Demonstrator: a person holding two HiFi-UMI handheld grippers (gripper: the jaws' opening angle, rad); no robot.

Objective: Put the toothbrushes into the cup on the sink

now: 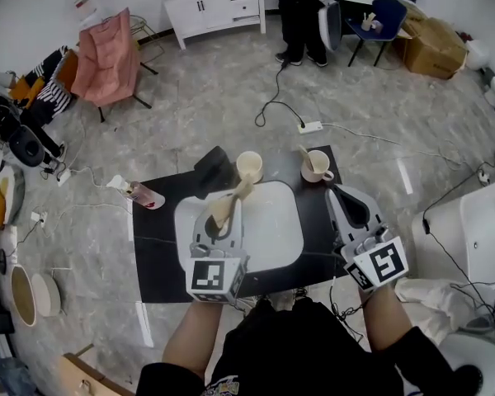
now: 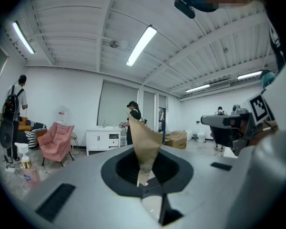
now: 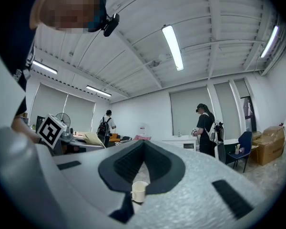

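Tan paper-wrapped toothbrush [image 2: 144,144] clamped in left gripper [image 2: 145,189] — right gripper [image 1: 344,195] closed.

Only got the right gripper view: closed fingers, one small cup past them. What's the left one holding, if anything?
Observer: The left gripper is shut on a paper-wrapped toothbrush, held over the white sink.
Operator: How many cups out there?
Observer: Two, behind the sink: a cream cup and a handled cup.
Operator: Anything in them?
Observer: The handled cup has a tan stick-like item standing in it, likely a toothbrush. The cream cup looks empty from the head view.
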